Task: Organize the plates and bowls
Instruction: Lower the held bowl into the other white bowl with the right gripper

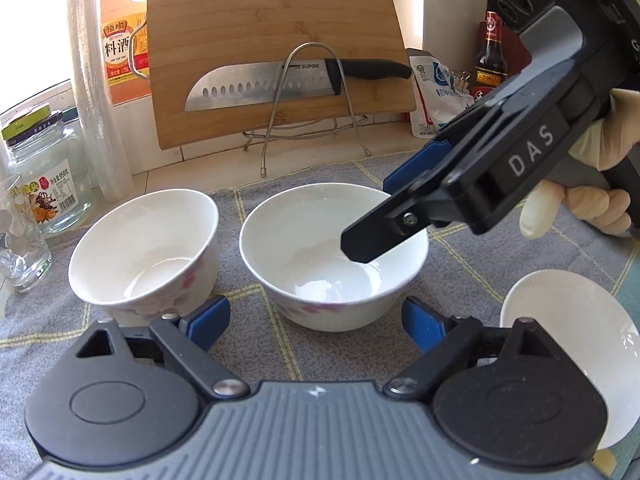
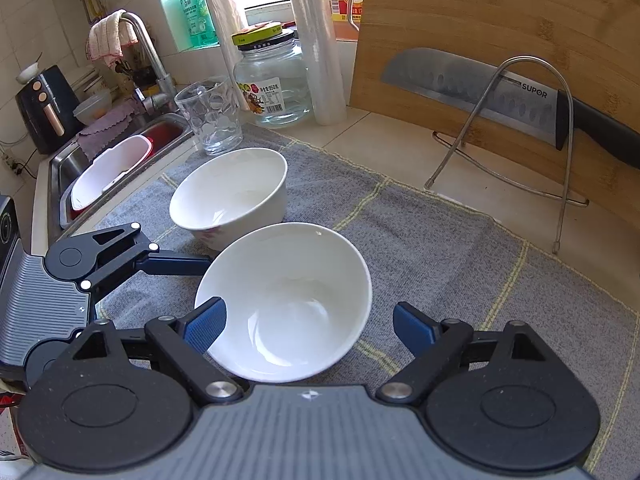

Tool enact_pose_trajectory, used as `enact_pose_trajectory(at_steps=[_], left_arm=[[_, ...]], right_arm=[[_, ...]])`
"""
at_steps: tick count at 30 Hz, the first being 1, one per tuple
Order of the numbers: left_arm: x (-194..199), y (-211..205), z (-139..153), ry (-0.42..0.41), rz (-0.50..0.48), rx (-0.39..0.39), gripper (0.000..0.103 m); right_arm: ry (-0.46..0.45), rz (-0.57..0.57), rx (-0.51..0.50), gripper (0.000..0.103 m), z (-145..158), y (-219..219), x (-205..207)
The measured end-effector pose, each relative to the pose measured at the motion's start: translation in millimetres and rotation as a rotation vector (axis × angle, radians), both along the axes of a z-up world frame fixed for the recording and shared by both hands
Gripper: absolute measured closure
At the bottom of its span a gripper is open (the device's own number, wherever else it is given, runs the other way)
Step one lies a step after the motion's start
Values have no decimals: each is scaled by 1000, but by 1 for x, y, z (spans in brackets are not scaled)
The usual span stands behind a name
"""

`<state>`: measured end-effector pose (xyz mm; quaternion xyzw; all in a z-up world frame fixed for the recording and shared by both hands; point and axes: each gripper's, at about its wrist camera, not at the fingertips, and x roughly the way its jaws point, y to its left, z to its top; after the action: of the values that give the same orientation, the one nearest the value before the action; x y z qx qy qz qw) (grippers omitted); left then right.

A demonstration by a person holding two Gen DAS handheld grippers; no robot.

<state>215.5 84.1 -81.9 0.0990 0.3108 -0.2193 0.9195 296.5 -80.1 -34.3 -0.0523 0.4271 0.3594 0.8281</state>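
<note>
Two white bowls with pink flower prints stand side by side on a grey cloth: a left bowl and a middle bowl. A small white plate lies at the right. My left gripper is open just in front of the middle bowl. My right gripper comes in from the right, open, one finger inside that bowl and the other behind its rim. In the right wrist view the gripper straddles the near bowl; the other bowl stands behind it.
A bamboo cutting board with a knife on a wire rack stands behind. A glass jar, a drinking glass, a plastic roll and bottles sit at the left and back. The sink lies left of the cloth.
</note>
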Motion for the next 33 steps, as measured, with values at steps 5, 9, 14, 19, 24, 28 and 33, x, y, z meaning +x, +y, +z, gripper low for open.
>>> enact_pose_trajectory(at_steps=[5, 9, 14, 19, 24, 28, 33], left_arm=[[4, -6, 1, -5, -22, 8, 12], [6, -7, 1, -3, -30, 5, 12], [8, -9, 1, -2, -41, 0, 14], [11, -8, 3, -5, -41, 0, 15], [11, -8, 3, -8, -48, 6, 15], [11, -9, 4, -7, -48, 8, 15], [10, -9, 4, -4, -49, 9, 15]], right_arm=[[9, 5, 3, 12, -4, 5, 4], [14, 11, 6, 15, -5, 7, 6], [17, 15, 0, 17, -5, 9, 8], [19, 5, 11, 18, -5, 7, 9], [26, 9, 14, 23, -6, 8, 9], [28, 9, 17, 23, -6, 8, 9], [35, 6, 20, 24, -6, 8, 9]])
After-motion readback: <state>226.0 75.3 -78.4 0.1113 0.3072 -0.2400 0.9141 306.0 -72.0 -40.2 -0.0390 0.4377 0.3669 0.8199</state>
